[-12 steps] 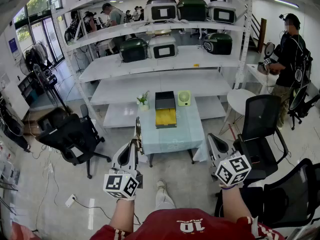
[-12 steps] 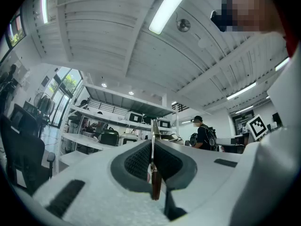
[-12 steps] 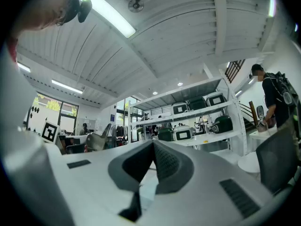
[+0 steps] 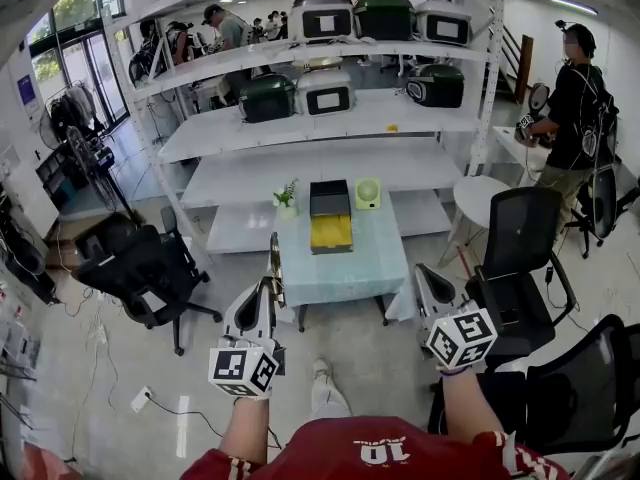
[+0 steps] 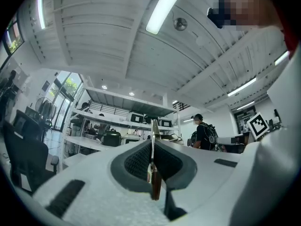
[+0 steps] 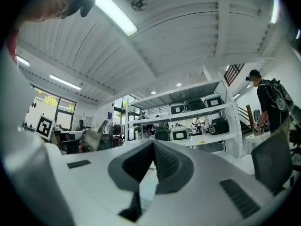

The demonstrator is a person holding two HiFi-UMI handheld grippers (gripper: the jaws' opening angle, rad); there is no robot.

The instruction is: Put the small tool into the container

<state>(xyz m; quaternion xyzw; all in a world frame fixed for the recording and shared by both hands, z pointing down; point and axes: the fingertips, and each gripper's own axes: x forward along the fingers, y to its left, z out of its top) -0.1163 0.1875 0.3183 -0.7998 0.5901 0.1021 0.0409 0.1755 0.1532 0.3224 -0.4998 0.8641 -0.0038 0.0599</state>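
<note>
My left gripper pinches the small tool (thin blade); it may slip before reaching the container, upper centre. Right gripper is closed, empty.

1. This looks like a big work room or test lab, not a home.
2. A tall white metal rack of shelves fills the back, with boxy white and dark green machines lined up on it.
3. Black office chairs on wheels stand on the bare grey floor beside a small table with a pale blue cloth.
4. Long white strip lights run across the white ceiling.
</note>
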